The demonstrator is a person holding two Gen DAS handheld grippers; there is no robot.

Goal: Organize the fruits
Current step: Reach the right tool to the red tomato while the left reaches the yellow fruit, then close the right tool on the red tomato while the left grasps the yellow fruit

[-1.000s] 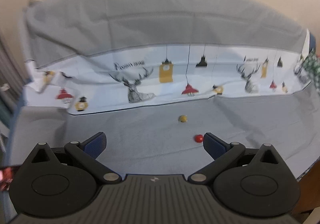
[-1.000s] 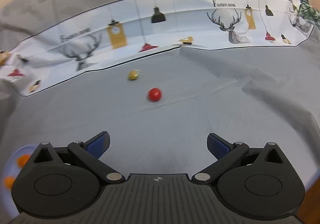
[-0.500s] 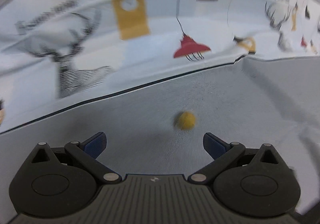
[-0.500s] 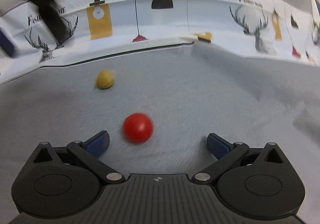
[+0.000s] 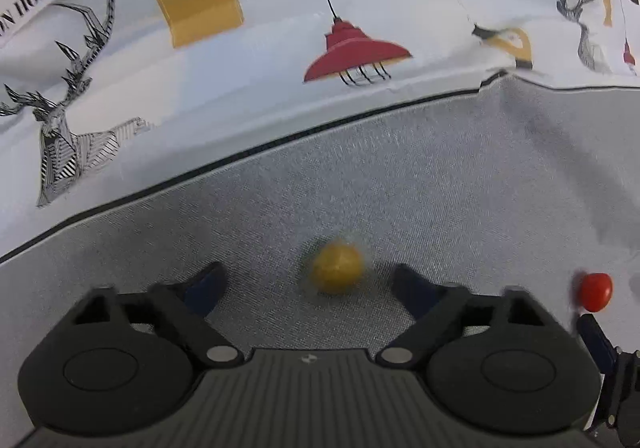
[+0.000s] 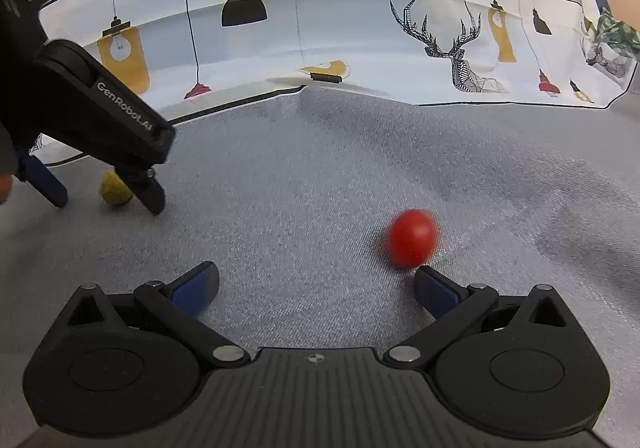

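Note:
A small yellow fruit (image 5: 338,267) lies on the grey cloth between the open fingers of my left gripper (image 5: 308,286), nearer the right finger. It also shows in the right wrist view (image 6: 114,189), with the left gripper (image 6: 104,200) straddling it. A small red fruit (image 6: 412,243) lies just ahead of the right fingertip of my open, empty right gripper (image 6: 316,286). In the left wrist view the red fruit (image 5: 596,291) sits at the far right, with a right gripper finger (image 5: 600,344) just below it.
A white printed cloth band with deer and lamps (image 5: 280,60) runs behind the grey cloth (image 6: 360,168), with a raised fold in it (image 6: 304,92). A green patterned item (image 6: 616,32) lies at the far right.
Both grippers have moved forward and down to the fruits. The yellow fruit now lies between the left fingers. The red fruit now sits off the right gripper's right fingertip instead of left of centre.

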